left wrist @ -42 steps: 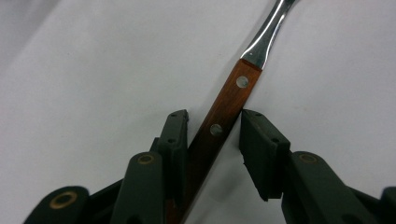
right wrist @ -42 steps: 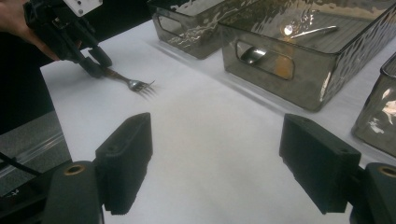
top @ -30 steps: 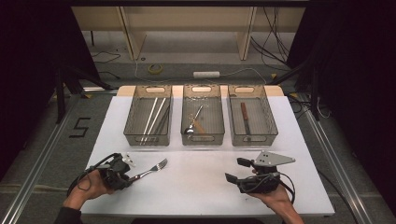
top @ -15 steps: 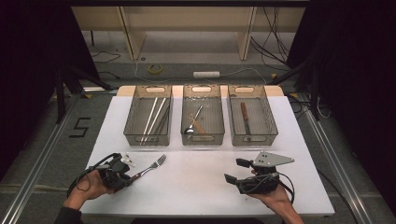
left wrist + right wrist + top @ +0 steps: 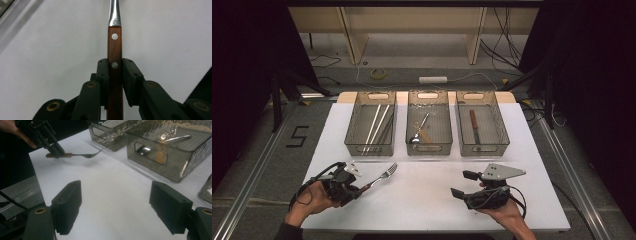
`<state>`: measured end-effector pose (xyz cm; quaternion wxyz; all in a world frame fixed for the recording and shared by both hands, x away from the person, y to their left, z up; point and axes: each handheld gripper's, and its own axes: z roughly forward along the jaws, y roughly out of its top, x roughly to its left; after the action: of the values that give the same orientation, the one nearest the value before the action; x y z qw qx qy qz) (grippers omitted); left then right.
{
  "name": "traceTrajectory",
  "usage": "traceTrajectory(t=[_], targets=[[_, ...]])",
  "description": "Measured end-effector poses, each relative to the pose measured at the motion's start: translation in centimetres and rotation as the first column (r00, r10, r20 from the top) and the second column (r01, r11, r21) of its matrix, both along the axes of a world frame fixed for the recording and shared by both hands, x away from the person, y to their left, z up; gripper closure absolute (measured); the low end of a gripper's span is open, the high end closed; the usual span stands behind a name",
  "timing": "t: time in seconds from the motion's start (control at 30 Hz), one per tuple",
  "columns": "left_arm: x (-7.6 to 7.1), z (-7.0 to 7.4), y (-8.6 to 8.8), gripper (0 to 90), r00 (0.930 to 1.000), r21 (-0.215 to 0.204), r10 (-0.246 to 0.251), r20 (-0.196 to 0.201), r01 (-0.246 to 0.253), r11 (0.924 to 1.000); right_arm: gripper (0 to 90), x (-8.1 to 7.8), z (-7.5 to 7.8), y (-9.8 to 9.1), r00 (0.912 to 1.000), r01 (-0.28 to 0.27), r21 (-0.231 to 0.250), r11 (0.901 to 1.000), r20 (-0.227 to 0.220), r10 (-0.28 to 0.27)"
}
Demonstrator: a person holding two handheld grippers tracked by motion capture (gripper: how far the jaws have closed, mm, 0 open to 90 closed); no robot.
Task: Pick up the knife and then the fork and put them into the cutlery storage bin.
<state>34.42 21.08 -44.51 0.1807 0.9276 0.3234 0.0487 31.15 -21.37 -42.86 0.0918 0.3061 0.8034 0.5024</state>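
Note:
A fork [image 5: 384, 174] with a wooden handle [image 5: 115, 47] and metal tines is at the front left of the white table [image 5: 422, 200], pointing toward the bins. My left gripper [image 5: 361, 188] is shut on its handle, and in the left gripper view both pads press the wood on either side [image 5: 115, 72]. In the right gripper view the fork [image 5: 85, 155] hangs just above the table with its shadow beneath, held by the left gripper [image 5: 56, 151]. My right gripper [image 5: 463, 184] rests at the front right, open, with nothing but bare table between its jaws [image 5: 117, 207].
Three wire bins stand in a row at the back of the table. The left bin [image 5: 353, 126] holds pale sticks, the middle bin [image 5: 429, 148] a spoon, and the right bin [image 5: 504, 130] a wooden-handled knife. The table's front edge is close to both hands.
The left gripper and the fork have shifted slightly toward the bins. The right gripper has stayed put.

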Motion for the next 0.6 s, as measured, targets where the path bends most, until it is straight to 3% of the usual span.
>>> traceTrajectory(t=[0.13, 0.6], targets=[[-0.2, 0.5, -1.4, 75.8, 0.9995, -0.029, -0.03, -0.012, 0.029, 0.9992, 27.0, -0.2, 0.1, 0.3, 0.9998, -0.016, -0.004, 0.9999, 0.013, 0.016], [-0.1, 0.7, -6.6, 75.8, 0.9889, -0.039, -0.14, -0.048, 0.139, 0.9896, 27.8, -1.2, 0.3, 3.0, 0.9904, -0.11, -0.072, 0.9913, 0.076, 0.115]])
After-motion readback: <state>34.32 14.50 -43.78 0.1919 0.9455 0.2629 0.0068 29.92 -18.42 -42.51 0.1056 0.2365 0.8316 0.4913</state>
